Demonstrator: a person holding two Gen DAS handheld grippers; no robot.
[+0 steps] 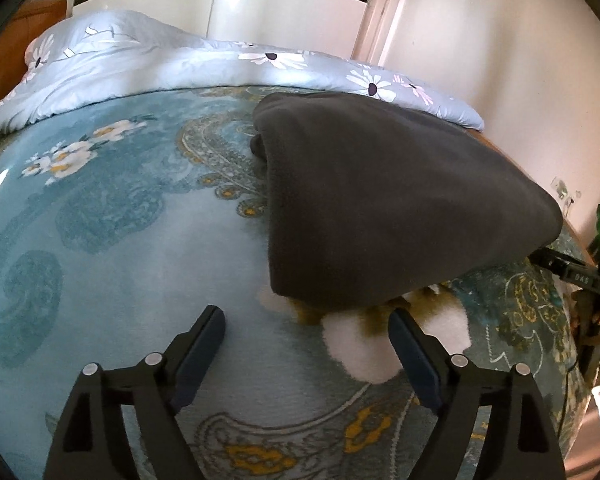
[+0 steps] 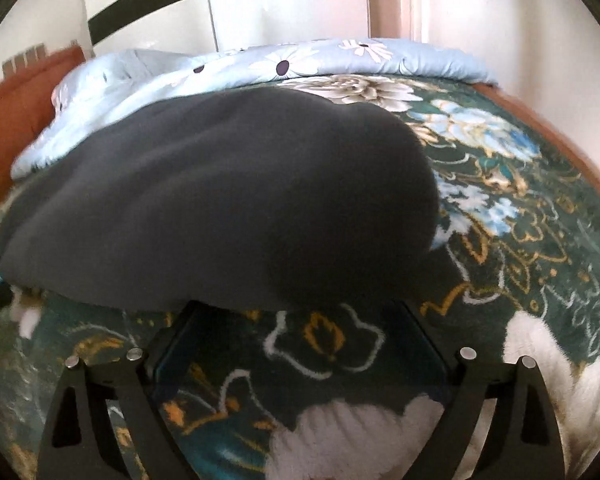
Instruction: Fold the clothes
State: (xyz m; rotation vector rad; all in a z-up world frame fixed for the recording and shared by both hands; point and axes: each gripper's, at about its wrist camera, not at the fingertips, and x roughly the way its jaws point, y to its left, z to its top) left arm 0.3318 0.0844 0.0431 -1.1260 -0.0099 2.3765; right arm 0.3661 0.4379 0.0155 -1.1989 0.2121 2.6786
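Note:
A dark grey fleece garment lies folded on the patterned bed cover, right of centre in the left wrist view. My left gripper is open and empty, just in front of the garment's near edge. In the right wrist view the same garment fills the middle. My right gripper is open, with its fingertips at the garment's near edge and partly hidden under it. The right gripper's tip also shows at the garment's right corner in the left wrist view.
The bed cover is blue and teal with floral patterns. A light blue daisy-print quilt is bunched along the far side. A wooden headboard is at the left, a white wall and bed edge at the right.

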